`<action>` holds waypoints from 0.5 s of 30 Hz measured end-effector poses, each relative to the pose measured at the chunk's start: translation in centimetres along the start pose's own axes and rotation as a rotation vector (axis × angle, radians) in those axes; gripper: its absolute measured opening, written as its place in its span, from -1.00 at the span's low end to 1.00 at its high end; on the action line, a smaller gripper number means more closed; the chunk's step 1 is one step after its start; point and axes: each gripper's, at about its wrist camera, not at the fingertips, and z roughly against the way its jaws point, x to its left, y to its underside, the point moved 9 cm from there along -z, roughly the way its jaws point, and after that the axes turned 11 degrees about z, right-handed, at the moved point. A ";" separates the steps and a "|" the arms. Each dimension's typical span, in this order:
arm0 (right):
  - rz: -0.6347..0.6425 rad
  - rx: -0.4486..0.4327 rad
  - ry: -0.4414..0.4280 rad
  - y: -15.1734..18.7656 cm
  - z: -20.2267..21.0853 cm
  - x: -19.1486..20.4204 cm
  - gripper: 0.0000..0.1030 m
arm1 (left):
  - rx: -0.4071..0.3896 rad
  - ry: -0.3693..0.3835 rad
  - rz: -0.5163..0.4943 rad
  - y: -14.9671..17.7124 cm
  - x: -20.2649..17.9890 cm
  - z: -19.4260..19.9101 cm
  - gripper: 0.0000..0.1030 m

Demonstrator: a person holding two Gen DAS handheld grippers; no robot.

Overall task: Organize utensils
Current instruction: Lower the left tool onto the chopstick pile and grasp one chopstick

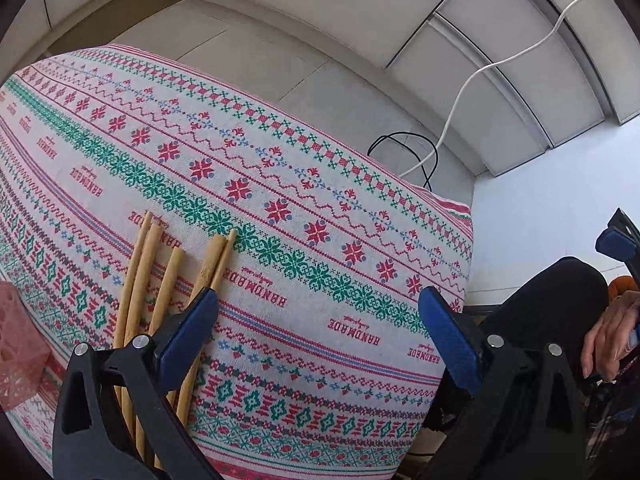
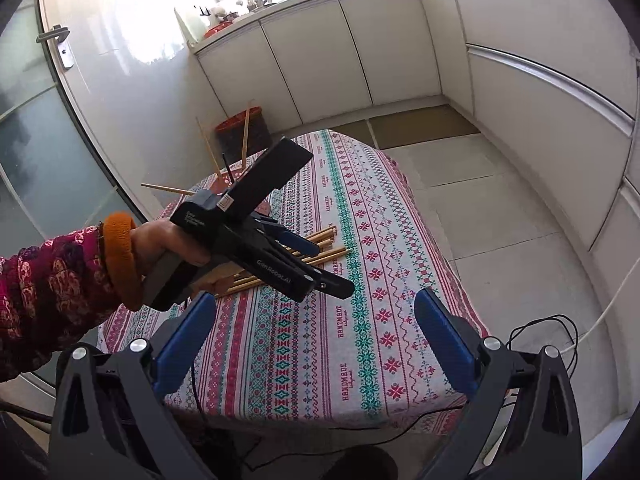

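Several wooden chopsticks [image 1: 166,292] lie side by side on the patterned tablecloth [image 1: 320,200]. My left gripper [image 1: 320,324] is open just above the cloth, its left finger [image 1: 192,320] over the chopsticks and nothing between the jaws. In the right wrist view a hand in a floral sleeve holds that left gripper [image 2: 330,270] over the chopsticks [image 2: 334,253]. More chopsticks [image 2: 208,148] stick up behind it; what holds them is hidden. My right gripper [image 2: 316,340] hangs open and empty above the table's near end. A pink lacy holder [image 1: 16,340] shows at the left edge.
A dark basket with a red rim [image 2: 240,132] stands beyond the table's far end. White cabinets [image 2: 360,52] line the walls, with tiled floor [image 2: 500,220] to the right. A white cable [image 1: 480,68] and a black cable [image 1: 400,140] trail on the floor by the table.
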 end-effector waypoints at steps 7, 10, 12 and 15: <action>-0.031 -0.002 -0.009 -0.1 -0.2 -0.6 0.87 | 0.021 -0.046 -0.023 -1.2 0.6 -1.5 0.84; -0.035 -0.003 -0.010 -0.2 -0.3 -0.6 0.87 | 0.069 -0.088 -0.034 -1.3 1.3 -2.3 0.83; -0.041 -0.003 -0.009 -0.1 -0.3 -0.7 0.87 | 0.089 -0.116 -0.066 -1.3 1.3 -2.6 0.83; -0.053 -0.006 -0.009 -0.2 -0.3 -1.0 0.87 | 0.118 -0.159 -0.089 -1.5 1.0 -3.3 0.80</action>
